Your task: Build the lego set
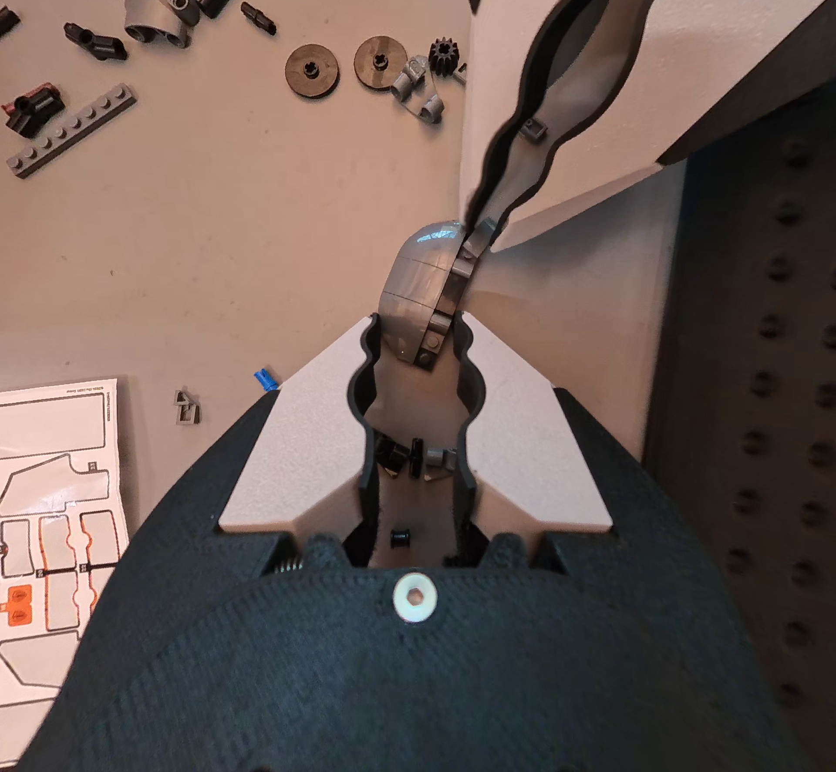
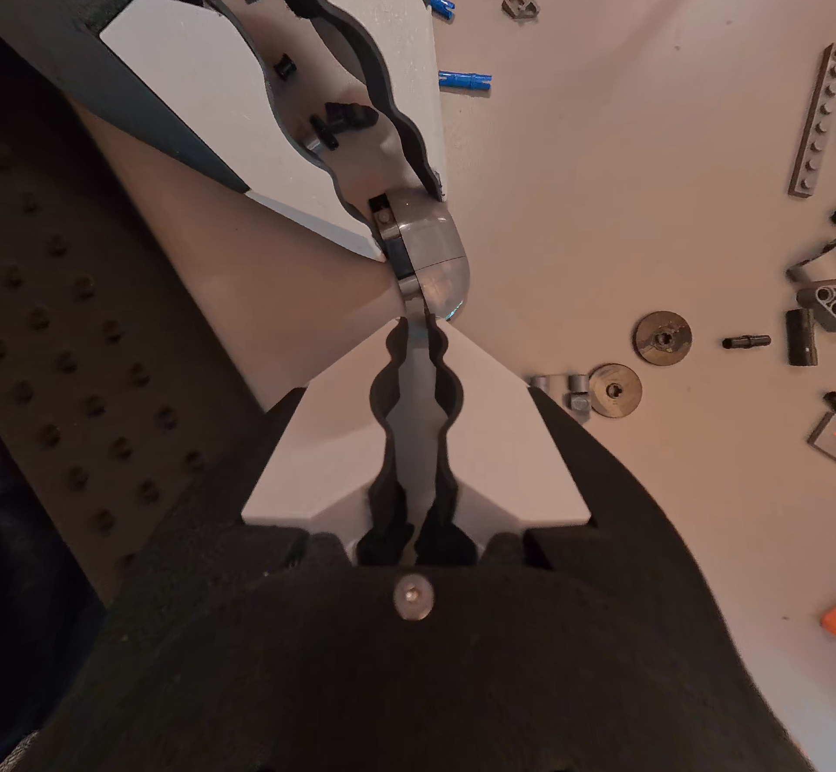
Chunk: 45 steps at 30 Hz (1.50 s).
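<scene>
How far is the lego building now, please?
Done: a small grey curved assembly is already joined from several pieces. In hand: the left gripper and right gripper each clamp one end of it above the table. Left: much remains, since two dark discs, a long grey plate and pins lie loose.

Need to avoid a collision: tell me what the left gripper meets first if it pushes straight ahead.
The left gripper already grips the grey curved assembly. Straight ahead, the right gripper pinches that assembly's far end, so probably those fingertips come first; depth is unclear.
</scene>
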Motion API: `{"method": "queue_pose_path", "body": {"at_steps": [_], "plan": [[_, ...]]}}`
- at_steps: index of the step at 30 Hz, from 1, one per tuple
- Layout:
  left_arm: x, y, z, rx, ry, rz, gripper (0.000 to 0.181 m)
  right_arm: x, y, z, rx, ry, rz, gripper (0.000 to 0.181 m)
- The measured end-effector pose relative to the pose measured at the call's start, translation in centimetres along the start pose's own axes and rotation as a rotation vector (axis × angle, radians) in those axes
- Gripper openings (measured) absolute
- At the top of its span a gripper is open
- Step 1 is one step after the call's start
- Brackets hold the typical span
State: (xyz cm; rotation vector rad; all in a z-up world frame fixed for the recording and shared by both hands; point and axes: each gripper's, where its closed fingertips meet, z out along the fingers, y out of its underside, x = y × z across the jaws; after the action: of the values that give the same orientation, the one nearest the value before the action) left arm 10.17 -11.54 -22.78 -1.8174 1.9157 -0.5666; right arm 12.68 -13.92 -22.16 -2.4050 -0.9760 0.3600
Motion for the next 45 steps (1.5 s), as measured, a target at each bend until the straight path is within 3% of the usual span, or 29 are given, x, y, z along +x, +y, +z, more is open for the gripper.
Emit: {"method": "queue_pose_path", "body": {"at_steps": [11, 22, 45], "plan": [[0.03, 0.00, 0.00, 0.001, 0.003, 0.004, 0.030, 0.20, -0.34, -0.29, 0.017, 0.040, -0.045, 0.014], [0.06, -0.02, 0.01, 0.001, 0.003, 0.007, 0.030, 0.01, -0.42, -0.13, 0.028, 0.039, -0.082, 0.000], [-0.01, -0.11, 0.06, 0.011, 0.009, 0.032, 0.029, 0.03, -0.99, 0.08, 0.065, 0.031, -0.006, 0.000]]}}
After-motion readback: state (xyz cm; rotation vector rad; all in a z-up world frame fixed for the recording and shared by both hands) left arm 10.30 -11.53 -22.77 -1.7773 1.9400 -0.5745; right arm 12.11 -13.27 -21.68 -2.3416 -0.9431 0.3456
